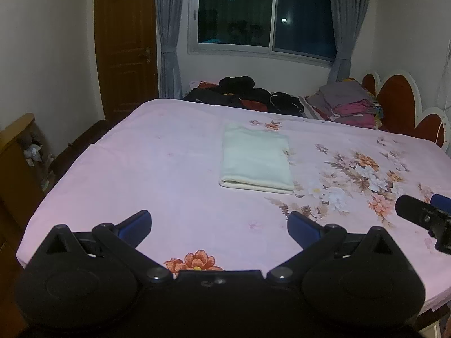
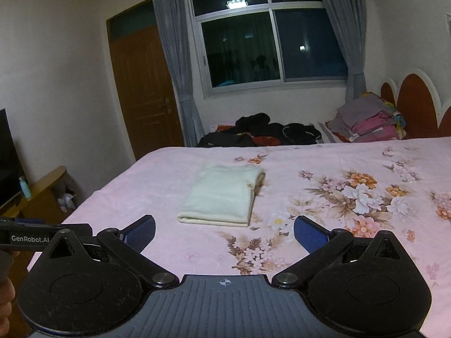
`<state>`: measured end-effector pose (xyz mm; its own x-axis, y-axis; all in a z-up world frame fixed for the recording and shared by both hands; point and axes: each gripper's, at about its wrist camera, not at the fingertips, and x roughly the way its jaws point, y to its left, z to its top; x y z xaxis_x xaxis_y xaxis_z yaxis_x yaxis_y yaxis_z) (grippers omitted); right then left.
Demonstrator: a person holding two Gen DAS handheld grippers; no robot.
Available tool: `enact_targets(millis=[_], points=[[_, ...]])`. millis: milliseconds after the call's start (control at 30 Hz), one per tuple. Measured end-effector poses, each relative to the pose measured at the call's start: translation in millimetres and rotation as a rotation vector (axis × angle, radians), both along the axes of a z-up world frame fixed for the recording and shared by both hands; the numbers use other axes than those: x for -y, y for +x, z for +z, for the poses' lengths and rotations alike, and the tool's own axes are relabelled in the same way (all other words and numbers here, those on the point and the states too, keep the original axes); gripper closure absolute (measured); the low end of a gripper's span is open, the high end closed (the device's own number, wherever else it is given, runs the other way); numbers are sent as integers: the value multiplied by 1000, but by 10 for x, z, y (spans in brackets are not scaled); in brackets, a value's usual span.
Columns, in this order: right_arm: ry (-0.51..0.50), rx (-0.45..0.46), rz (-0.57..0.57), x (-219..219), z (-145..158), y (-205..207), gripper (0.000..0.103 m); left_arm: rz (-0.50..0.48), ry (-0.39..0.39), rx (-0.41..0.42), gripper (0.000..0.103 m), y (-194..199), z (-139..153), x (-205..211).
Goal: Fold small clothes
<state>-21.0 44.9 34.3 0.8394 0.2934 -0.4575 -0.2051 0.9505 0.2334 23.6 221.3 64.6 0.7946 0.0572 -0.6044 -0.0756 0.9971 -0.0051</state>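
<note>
Folded cream-white cloth [image 1: 256,160] lies mid-bed on pink floral bedsheet [image 1: 157,152]. Left gripper [image 1: 218,225] and right gripper [image 2: 224,232] both gape wide, empty, near the bed's front edge.

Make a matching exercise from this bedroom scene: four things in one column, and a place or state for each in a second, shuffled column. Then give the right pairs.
Things:
1. white cloth
2. dark clothes
3. folded stack
4. left gripper

Places or states:
A. piled by the headboard
B. open, holding nothing
C. folded flat in the middle of the pink sheet
D. heaped loose under the window

Pairs: 1-C, 2-D, 3-A, 4-B

The right gripper is open too.
</note>
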Motion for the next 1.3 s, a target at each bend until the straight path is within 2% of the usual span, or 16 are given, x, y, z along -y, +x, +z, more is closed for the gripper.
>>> enact_targets(millis=[1300], points=[[8, -24, 28, 53, -79, 84, 0, 25, 5, -12, 0, 26, -9, 23]])
